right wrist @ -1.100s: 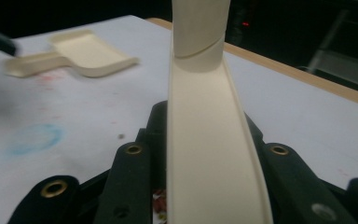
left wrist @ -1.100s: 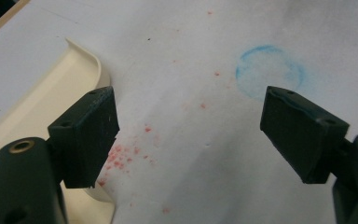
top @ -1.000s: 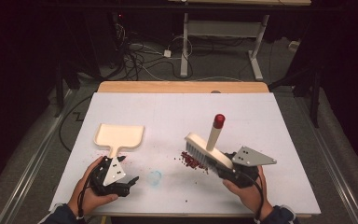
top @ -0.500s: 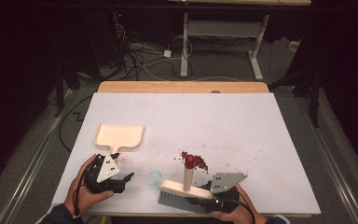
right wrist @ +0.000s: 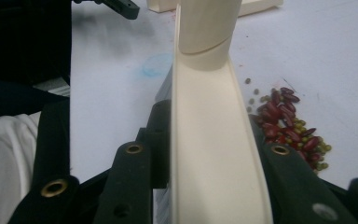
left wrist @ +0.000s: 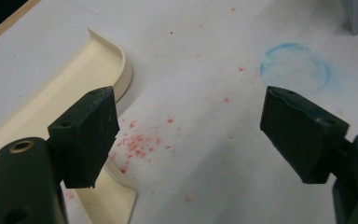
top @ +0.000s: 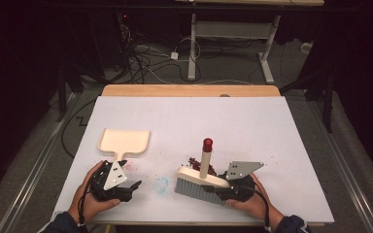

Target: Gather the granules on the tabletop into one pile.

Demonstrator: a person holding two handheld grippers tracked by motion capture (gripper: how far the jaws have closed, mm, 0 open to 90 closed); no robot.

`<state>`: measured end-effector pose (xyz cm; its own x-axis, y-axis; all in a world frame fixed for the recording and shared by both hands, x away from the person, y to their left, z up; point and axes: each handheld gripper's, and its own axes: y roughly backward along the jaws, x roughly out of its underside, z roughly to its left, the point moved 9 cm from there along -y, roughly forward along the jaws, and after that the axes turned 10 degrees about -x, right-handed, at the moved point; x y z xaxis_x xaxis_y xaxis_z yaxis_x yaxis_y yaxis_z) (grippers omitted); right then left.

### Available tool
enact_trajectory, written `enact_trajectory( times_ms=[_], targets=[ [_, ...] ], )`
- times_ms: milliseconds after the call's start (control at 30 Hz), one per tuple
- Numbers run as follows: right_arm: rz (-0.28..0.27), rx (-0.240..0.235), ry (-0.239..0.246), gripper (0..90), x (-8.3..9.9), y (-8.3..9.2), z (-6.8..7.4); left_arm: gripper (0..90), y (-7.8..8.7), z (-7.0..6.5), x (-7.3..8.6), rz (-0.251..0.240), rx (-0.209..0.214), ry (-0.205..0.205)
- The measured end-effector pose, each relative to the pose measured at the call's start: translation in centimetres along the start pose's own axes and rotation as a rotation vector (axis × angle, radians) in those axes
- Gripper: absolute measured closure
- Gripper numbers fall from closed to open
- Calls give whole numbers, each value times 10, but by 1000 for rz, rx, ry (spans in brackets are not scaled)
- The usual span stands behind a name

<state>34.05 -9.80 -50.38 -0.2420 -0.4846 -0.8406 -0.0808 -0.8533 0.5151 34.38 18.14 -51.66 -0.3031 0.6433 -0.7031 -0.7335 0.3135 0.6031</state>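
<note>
1. Right gripper (top: 222, 192), at the near table edge: jaws clamped on the cream back of the brush (top: 201, 180); the right gripper view shows a black jaw on each side of that back (right wrist: 214, 154); held in the person's right hand (top: 252, 201).
2. Brush: grey bristles point toward the near edge; its handle stands upright, tipped with a red cap (top: 207, 143).
3. Left gripper (top: 131, 187), near the left front edge: jaws spread wide, nothing between them; the left gripper view shows bare table and red specks (left wrist: 137, 144) in the gap; held in the left hand (top: 90, 199).
4. Blue ring mark (top: 161, 184): on the table between the 2 grippers.
5. Beans (right wrist: 291, 123): a small pile of red and green pieces just behind the brush, beside its handle.
6. Dustpan (top: 124, 142): cream, flat on the table just beyond the left gripper; its short handle points toward that gripper; well apart from the beans.
7. Table (top: 252, 116): white top; wooden strip along the far edge.
</note>
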Motion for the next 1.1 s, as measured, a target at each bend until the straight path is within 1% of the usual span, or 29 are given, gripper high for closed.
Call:
enact_trajectory(
  times_ms=[67,133,167,233,300,333,400,433,500,533,600,667,733,800,833,867,900,967,1000,1033,1100],
  targets=[
    [6,4,10,678,-2,0,-7,187,0,0,0,-1,0,-1],
    [7,-13,10,679,-4,-1,-13,187,0,0,0,-1,1,-2],
    [14,-2,19,679,-5,-1,-16,187,0,0,0,-1,2,-3],
    [12,-2,18,679,-8,-1,-21,187,-1,-1,0,2,4,-5],
    [16,16,29,680,-11,0,-26,187,-1,-1,0,3,8,-4],
    [10,15,23,680,-12,1,-29,187,-2,-2,0,4,9,-5],
    [3,38,21,680,-15,1,-34,187,-2,-2,0,3,9,-6],
    [2,36,18,681,-15,2,-36,187,-2,-2,-1,3,10,-6],
    [-12,40,12,682,-18,2,-39,187,-2,-3,-1,3,10,-6],
    [-9,48,18,682,-19,3,-39,187,-2,-2,-1,3,10,-5],
    [-21,66,19,682,-22,5,-39,187,-2,-2,0,4,9,-4],
    [-37,90,5,682,-27,7,-40,187,-2,-1,0,5,7,-4],
    [-73,141,-10,682,-35,10,-40,187,-2,0,0,3,4,1],
    [-116,191,-14,682,-44,10,-38,187,-2,0,0,4,2,3],
    [-133,210,-8,682,-49,10,-36,187,-2,0,0,4,2,4],
    [-154,216,-10,682,-54,8,-33,187,-2,0,0,4,1,3],
    [-167,223,-6,682,-58,5,-30,187,-1,0,-1,2,0,3],
    [-191,226,-17,682,-63,-5,-23,187,-1,1,0,1,-2,5],
    [-191,226,-28,682,-63,-12,-19,187,-1,2,0,0,-2,8],
    [-182,233,-23,682,-63,-19,-15,187,-1,2,0,0,-2,10],
    [-158,260,-16,683,-61,-35,-11,187,0,3,1,0,-4,9]
  ],
)
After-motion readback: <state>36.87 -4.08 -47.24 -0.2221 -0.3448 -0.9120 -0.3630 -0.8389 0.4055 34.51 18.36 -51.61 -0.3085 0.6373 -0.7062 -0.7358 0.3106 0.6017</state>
